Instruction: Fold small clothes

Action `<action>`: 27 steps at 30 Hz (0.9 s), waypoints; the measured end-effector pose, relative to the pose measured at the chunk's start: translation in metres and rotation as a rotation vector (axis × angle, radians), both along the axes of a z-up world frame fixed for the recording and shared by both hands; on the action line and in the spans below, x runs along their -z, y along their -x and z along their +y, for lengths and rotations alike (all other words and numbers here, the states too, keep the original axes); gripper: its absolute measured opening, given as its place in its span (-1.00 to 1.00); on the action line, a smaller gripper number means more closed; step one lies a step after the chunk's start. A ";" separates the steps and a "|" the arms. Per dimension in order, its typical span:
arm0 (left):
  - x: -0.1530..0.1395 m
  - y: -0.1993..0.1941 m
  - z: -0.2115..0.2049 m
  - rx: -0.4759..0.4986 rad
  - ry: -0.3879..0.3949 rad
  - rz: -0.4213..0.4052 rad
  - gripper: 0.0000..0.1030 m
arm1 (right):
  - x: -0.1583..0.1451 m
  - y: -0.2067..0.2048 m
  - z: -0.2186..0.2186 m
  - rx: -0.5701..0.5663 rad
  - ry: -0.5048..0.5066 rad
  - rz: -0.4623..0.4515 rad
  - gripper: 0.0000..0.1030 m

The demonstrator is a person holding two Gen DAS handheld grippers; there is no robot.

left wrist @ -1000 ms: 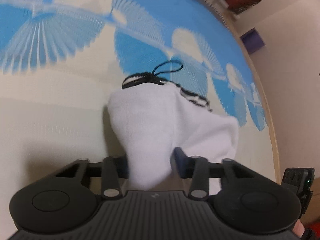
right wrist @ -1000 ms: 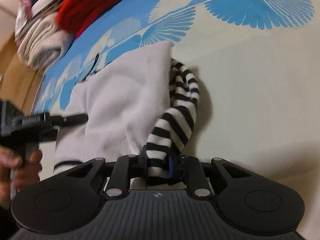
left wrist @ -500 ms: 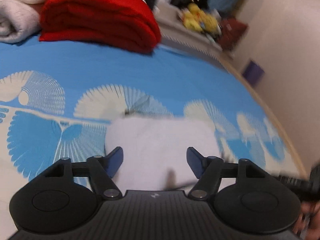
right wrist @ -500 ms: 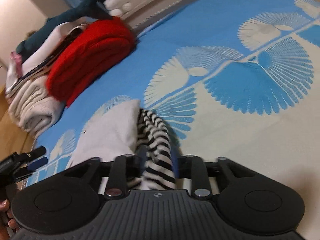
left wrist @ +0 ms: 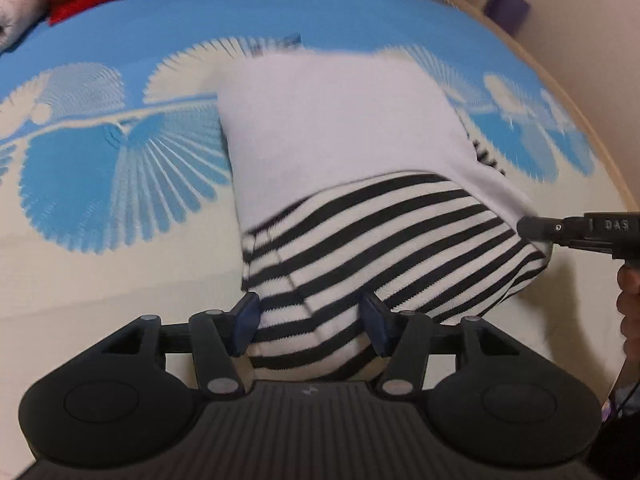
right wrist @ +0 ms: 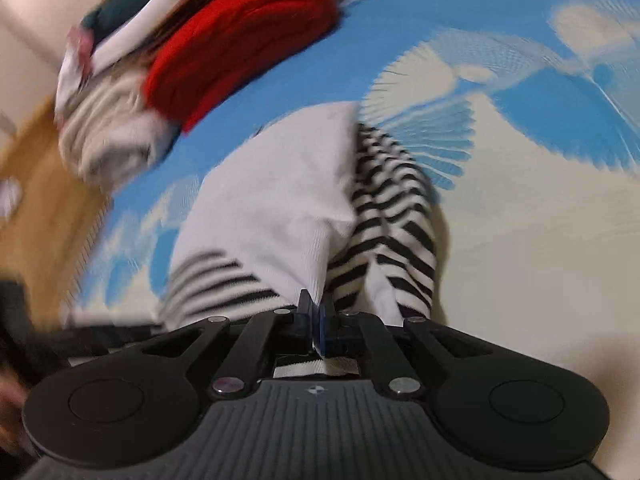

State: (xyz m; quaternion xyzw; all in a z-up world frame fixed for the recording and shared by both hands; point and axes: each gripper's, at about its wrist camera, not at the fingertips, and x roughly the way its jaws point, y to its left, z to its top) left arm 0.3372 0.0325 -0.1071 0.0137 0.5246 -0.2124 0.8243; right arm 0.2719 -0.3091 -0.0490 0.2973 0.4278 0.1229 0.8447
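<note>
A small white garment (left wrist: 340,120) with black-and-white striped parts (left wrist: 384,232) lies folded on the blue and cream bedspread (left wrist: 100,168). My left gripper (left wrist: 310,322) is open, its blue pads on either side of the striped part. My right gripper (right wrist: 316,316) is shut on the garment's edge (right wrist: 280,208), where white and striped cloth (right wrist: 396,224) meet. The right gripper's tip (left wrist: 560,228) shows at the garment's right corner in the left wrist view.
A red folded blanket (right wrist: 240,40) and cream and white folded textiles (right wrist: 108,132) are stacked at the far side of the bed. The bed's wooden edge (left wrist: 600,128) runs along the right. A purple box (left wrist: 506,8) stands on the floor beyond.
The left gripper let go of the white cloth, opened, and now sits around the striped part. The right gripper carried its cloth over and is shut tighter. The striped part now lies on top.
</note>
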 end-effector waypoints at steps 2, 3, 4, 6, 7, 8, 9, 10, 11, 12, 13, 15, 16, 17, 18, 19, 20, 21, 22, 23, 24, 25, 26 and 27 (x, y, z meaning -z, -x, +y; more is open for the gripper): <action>0.008 0.005 -0.008 0.018 -0.022 -0.009 0.24 | 0.021 0.001 -0.011 0.031 -0.007 0.125 -0.98; 0.007 0.009 -0.011 0.031 -0.045 -0.031 0.25 | 0.031 0.002 -0.012 0.041 0.015 0.190 -0.99; 0.003 0.012 -0.011 0.036 -0.053 -0.035 0.26 | 0.037 0.003 -0.011 0.045 0.038 0.225 -0.99; -0.009 0.012 -0.007 0.029 -0.048 -0.012 0.26 | 0.034 0.005 -0.010 0.053 0.061 0.230 -0.98; -0.019 0.014 -0.002 0.015 -0.037 -0.032 0.26 | 0.024 0.007 -0.010 0.059 0.089 0.209 -0.98; -0.030 0.015 0.004 -0.001 -0.017 -0.067 0.26 | 0.011 0.010 -0.008 0.064 0.134 0.166 -0.96; -0.040 0.015 0.010 -0.016 0.011 -0.096 0.25 | -0.004 0.014 -0.006 0.067 0.189 0.095 -0.87; -0.043 0.015 0.012 -0.027 0.031 -0.108 0.15 | -0.020 0.019 -0.003 0.061 0.237 0.010 -0.87; -0.043 0.013 0.012 -0.030 0.044 -0.106 -0.04 | -0.030 0.023 0.002 0.043 0.257 -0.058 -0.87; -0.034 0.011 0.008 -0.019 0.025 -0.085 -0.13 | -0.037 0.025 0.006 0.013 0.256 -0.113 -0.84; -0.021 0.011 0.001 0.001 -0.027 -0.058 -0.18 | -0.039 0.026 0.014 -0.029 0.235 -0.150 -0.78; 0.000 0.020 -0.011 0.037 -0.126 -0.069 -0.11 | -0.026 0.019 0.028 -0.089 0.229 -0.124 -0.39; -0.003 0.022 -0.011 0.026 -0.123 -0.066 -0.12 | -0.012 0.014 0.037 -0.128 0.269 -0.060 -0.33; -0.011 0.024 -0.009 0.009 -0.116 -0.044 -0.11 | 0.007 0.010 0.045 -0.167 0.342 0.029 -0.23; -0.021 0.029 -0.006 -0.012 -0.111 -0.039 -0.09 | 0.025 0.009 0.047 -0.186 0.419 0.124 -0.19; -0.031 0.038 -0.003 -0.027 -0.110 -0.048 0.04 | 0.028 0.014 0.045 -0.178 0.452 0.137 -0.19; -0.038 0.048 0.000 -0.041 -0.118 -0.063 0.23 | 0.019 0.016 0.044 -0.172 0.462 0.143 -0.18; -0.047 0.058 0.003 -0.060 -0.129 -0.088 0.33 | 0.008 0.019 0.041 -0.148 0.476 0.147 -0.18; -0.056 0.071 0.005 -0.088 -0.141 -0.120 0.53 | -0.006 0.025 0.036 -0.110 0.489 0.120 -0.16; -0.065 0.084 0.007 -0.117 -0.153 -0.151 0.65 | -0.019 0.032 0.033 -0.078 0.496 0.093 -0.14; -0.075 0.100 0.007 -0.140 -0.157 -0.188 0.65 | -0.032 0.039 0.027 -0.039 0.504 0.072 -0.13; -0.084 0.115 0.008 -0.150 -0.151 -0.220 0.65 | -0.045 0.051 0.024 0.008 0.505 0.050 -0.03; -0.093 0.128 0.007 -0.157 -0.146 -0.250 0.67 | -0.058 0.062 0.021 0.050 0.494 0.025 0.12; -0.102 0.143 0.005 -0.168 -0.146 -0.289 0.70 | -0.074 0.076 0.019 0.081 0.481 -0.006 0.28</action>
